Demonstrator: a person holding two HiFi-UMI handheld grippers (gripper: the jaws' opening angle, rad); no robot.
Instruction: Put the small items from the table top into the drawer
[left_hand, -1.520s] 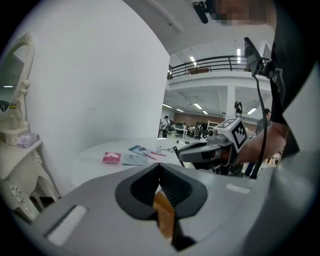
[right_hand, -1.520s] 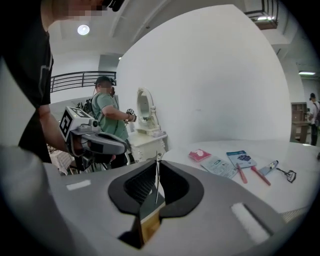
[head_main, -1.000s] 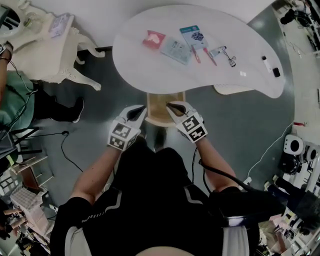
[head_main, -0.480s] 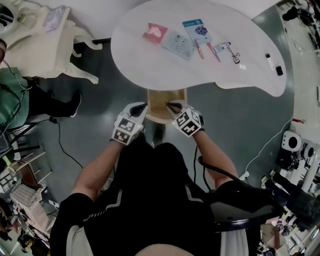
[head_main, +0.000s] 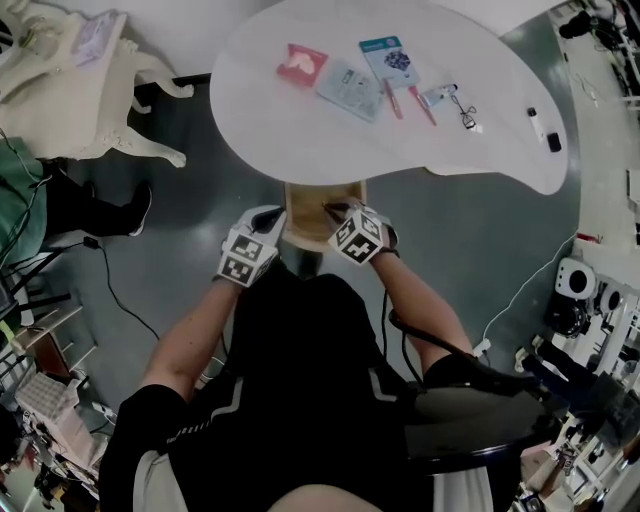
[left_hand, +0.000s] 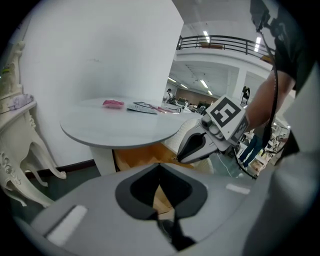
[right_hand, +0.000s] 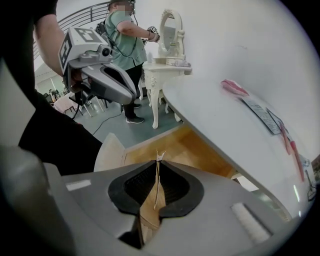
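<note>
We can't identify the small items (head_main: 350, 88) up top, they're too tiny, and the table top (head_main: 280, 130) hides the far end of the drawer (head_main: 310, 212).

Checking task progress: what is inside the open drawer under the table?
The drawer shows only bare wood; no items visible. Its far end is hidden under the table top, and the right tool covers part of it.

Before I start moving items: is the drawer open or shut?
Open: the drawer juts out from under the table edge, its wooden floor exposed.
</note>
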